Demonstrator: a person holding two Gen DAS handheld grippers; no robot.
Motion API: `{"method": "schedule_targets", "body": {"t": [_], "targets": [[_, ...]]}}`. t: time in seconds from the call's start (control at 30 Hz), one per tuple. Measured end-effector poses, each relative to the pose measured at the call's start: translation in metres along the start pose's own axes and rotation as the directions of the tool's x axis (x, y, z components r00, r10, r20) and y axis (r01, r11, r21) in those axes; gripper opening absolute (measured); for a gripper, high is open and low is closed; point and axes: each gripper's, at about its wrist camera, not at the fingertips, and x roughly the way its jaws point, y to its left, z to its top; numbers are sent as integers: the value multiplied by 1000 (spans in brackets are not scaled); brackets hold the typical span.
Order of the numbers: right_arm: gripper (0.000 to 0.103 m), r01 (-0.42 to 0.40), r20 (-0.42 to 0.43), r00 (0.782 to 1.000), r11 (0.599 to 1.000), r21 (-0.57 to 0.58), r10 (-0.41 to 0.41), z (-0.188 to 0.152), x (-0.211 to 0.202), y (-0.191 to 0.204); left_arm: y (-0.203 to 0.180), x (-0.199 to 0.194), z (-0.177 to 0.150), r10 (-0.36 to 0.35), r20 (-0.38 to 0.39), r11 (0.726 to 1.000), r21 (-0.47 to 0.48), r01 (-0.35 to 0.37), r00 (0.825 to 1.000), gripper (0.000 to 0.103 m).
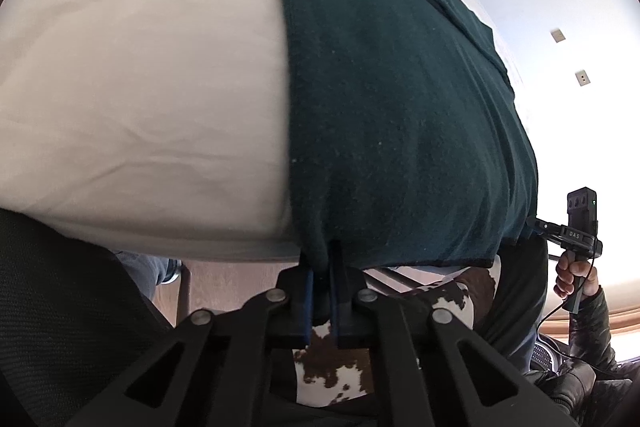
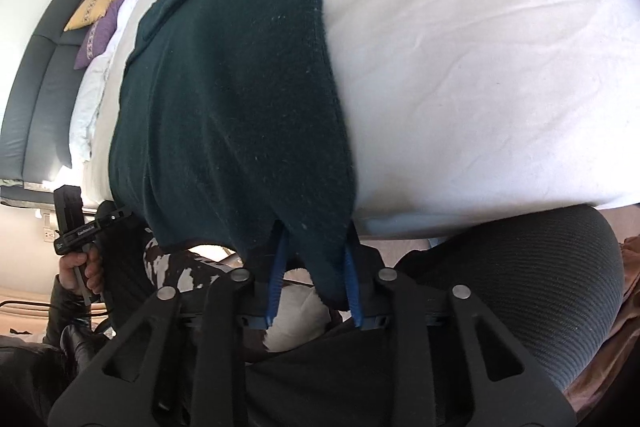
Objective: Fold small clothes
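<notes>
Dark green garment (image 1: 400,107) lies flat on the white bed (image 1: 140,87), hem over the near edge. Left gripper (image 1: 320,259) pinches its near-left hem corner; right gripper (image 2: 314,259) clamps the near-right corner, cloth bunched between the blue pads.

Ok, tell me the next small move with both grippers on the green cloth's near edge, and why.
Probably lift both corners together and carry the hem toward the far end. The left gripper is shut on one near corner of the dark green cloth; the right gripper has cloth between its fingers at the other. The cloth lies flat on the white bed.
</notes>
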Motion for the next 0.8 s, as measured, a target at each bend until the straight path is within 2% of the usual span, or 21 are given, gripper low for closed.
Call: {"method": "schedule_targets", "body": {"t": [0.13, 0.27, 0.37, 0.67, 0.73, 0.77, 0.8], "targets": [[24, -62, 52, 997, 998, 14, 61, -6, -15, -11, 1, -2, -1, -10, 5, 1000, -3, 10, 1000, 5], [24, -150, 129, 981, 987, 55, 142, -10, -31, -25, 3, -3, 0, -19, 10, 1000, -12, 19, 1000, 5], [25, -199, 149, 971, 978, 59, 188, -12, -35, -28, 2, -3, -1, -21, 12, 1000, -8, 21, 1000, 5], [24, -224, 118, 968, 975, 11, 221, -16, -17, -14, 3, -7, -1, -31, 14, 1000, -1, 31, 999, 5], [18, -209, 116, 972, 978, 14, 206, -17, -17, -16, 2, -6, -1, -29, 13, 1000, 1, 29, 999, 5], [9, -199, 116, 974, 980, 16, 196, -17, -17, -18, 2, -6, 0, -29, 13, 1000, 1, 29, 1000, 5], [8, -191, 120, 975, 981, 20, 187, -18, -17, -19, 2, -6, 0, -29, 13, 1000, 1, 29, 999, 5]]}}
